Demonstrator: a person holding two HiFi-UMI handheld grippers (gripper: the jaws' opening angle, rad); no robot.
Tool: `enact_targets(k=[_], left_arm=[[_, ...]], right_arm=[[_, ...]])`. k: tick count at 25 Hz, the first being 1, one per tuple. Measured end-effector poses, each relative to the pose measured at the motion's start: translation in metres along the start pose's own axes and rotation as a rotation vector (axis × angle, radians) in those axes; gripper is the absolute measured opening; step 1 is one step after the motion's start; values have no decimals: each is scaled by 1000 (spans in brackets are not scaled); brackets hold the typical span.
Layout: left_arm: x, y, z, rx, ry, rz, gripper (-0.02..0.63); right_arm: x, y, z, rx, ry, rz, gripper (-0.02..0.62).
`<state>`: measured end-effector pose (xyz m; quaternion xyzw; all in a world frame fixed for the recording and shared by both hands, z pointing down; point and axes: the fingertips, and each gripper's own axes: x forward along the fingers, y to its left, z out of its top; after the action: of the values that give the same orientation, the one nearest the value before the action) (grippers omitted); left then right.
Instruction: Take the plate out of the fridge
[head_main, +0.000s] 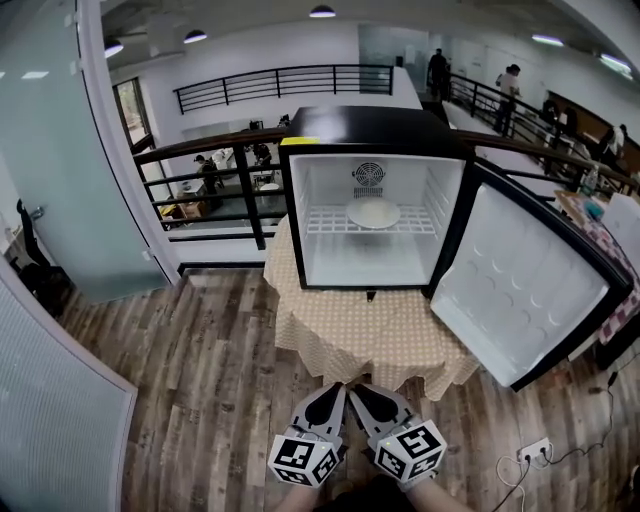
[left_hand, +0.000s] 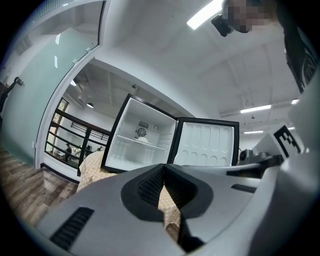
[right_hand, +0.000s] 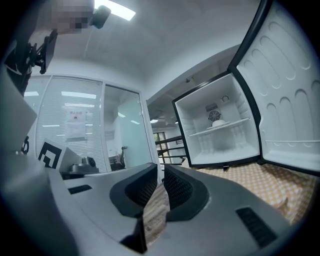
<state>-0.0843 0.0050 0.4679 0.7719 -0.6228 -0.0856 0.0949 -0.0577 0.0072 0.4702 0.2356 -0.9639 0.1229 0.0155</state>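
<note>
A small black fridge (head_main: 372, 127) stands open on a table with a checked cloth (head_main: 345, 335). Its door (head_main: 525, 285) swings out to the right. A pale round plate (head_main: 373, 213) lies on the white wire shelf inside, below the fan grille. The plate (left_hand: 143, 139) looks tiny in the left gripper view and shows again in the right gripper view (right_hand: 220, 123). Both grippers hang side by side at the bottom of the head view, well short of the table. My left gripper (head_main: 337, 389) (left_hand: 164, 167) is shut on nothing. My right gripper (head_main: 358, 389) (right_hand: 161, 167) is shut and empty too.
Wooden floor lies between me and the table. A glass partition (head_main: 60, 150) stands at the left and a black railing (head_main: 215, 180) runs behind the fridge. A socket strip with cables (head_main: 533, 451) lies on the floor at the right. People stand far back.
</note>
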Motion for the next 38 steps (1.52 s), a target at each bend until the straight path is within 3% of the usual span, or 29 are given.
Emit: enact_targets(k=[20,38], left_arm=[[54,68,7,3,21,16,9],[149,105,9,-11,64,-65,9]], right_arm=[[81,-36,8,37,-2,12,58],[139,-114,25,82,-4,-74,58]])
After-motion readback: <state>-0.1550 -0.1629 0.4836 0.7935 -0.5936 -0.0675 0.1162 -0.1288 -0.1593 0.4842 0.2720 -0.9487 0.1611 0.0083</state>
